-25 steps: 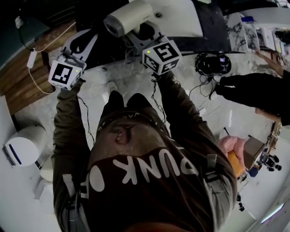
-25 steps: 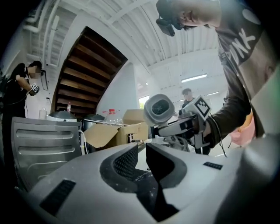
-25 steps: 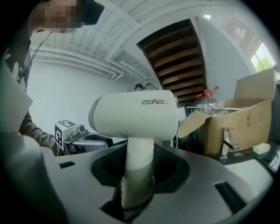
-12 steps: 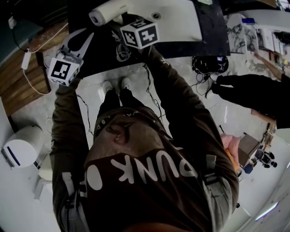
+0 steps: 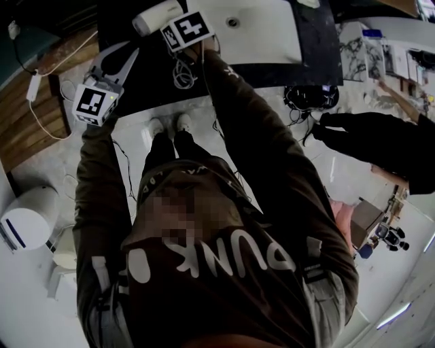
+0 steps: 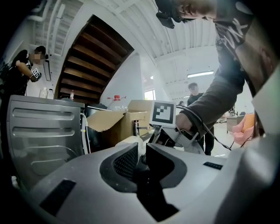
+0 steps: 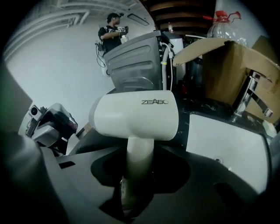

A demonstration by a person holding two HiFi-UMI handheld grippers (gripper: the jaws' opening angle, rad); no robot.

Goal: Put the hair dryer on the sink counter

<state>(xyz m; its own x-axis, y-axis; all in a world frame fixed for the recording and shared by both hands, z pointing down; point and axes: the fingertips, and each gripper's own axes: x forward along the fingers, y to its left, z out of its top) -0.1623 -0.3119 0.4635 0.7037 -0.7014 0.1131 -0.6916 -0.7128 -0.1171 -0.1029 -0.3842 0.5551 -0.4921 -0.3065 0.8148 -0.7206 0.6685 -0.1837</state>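
A white hair dryer [image 5: 156,17] hangs over the black sink counter [image 5: 316,47], just left of the white basin [image 5: 255,30]. My right gripper [image 5: 178,27] is shut on its handle. In the right gripper view the dryer's body [image 7: 135,116] stands upright above the jaws, and the handle [image 7: 139,162] is clamped between them. My left gripper [image 5: 112,64] stays lower left over the counter's front edge, with its jaws together and nothing in them. In the left gripper view the dryer [image 6: 131,141] shows just beyond the jaw tips [image 6: 141,153].
A grey appliance [image 7: 135,65], a cardboard box [image 7: 227,65] and a faucet [image 7: 251,94] stand behind the basin. A coiled cable [image 5: 182,71] lies on the counter. Another person's dark sleeve [image 5: 380,139] reaches in at the right. A white round bin [image 5: 27,217] stands lower left.
My right gripper has carried the hair dryer forward, from over the counter's front edge to beside the basin. The left gripper has barely moved.
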